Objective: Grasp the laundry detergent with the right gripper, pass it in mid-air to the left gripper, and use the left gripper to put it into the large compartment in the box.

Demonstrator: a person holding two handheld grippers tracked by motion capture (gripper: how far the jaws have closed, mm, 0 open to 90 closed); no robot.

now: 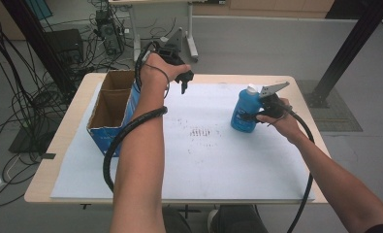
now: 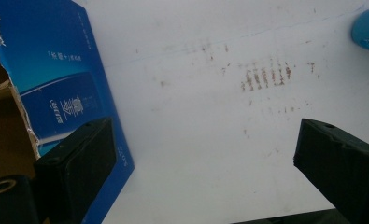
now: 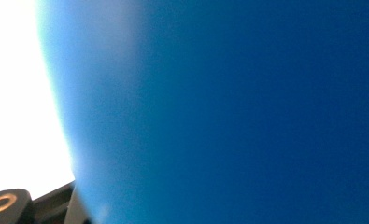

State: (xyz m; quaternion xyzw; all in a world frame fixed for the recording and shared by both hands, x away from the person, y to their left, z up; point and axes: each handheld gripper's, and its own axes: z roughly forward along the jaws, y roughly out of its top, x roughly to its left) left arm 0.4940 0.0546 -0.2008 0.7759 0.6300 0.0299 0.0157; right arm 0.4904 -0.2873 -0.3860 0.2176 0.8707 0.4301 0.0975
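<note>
Bottle (image 1: pixel 243 112) sat gripped in my right claw (image 1: pixel 251 116); left claw (image 1: pixel 185 83) gaped empty, so I'd lift slowly, upright, toward the box (image 1: pixel 112 104).

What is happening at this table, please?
A person is working with a hand-held tool in each hand over a white sheet on the table. The right tool is closed on a blue bottle with a white cap, which stands upright on the sheet. The left tool is open and holds nothing; it hangs above the sheet, beside an open blue cardboard box at the table's left.
</note>
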